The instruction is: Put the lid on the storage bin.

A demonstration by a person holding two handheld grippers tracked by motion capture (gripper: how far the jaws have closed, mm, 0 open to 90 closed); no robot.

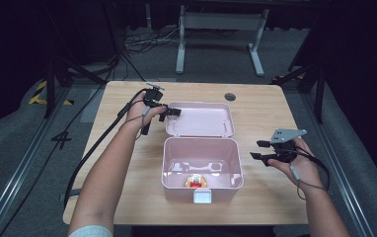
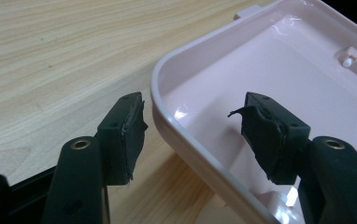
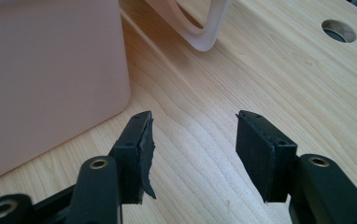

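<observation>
i count one pink box mid-table, its one lid lying open behind; my left gripper straddles the lid's rim, unclenched, and my right gripper hangs released beside the box.

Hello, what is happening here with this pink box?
A person works at a wooden table with a gripper in each hand. The pink box stands open, its lid lying flat behind it, and a small red and yellow item lies inside. The left gripper has its jaws astride the lid's rim, not pressing on it. The right gripper waits open, right of the box.
</observation>
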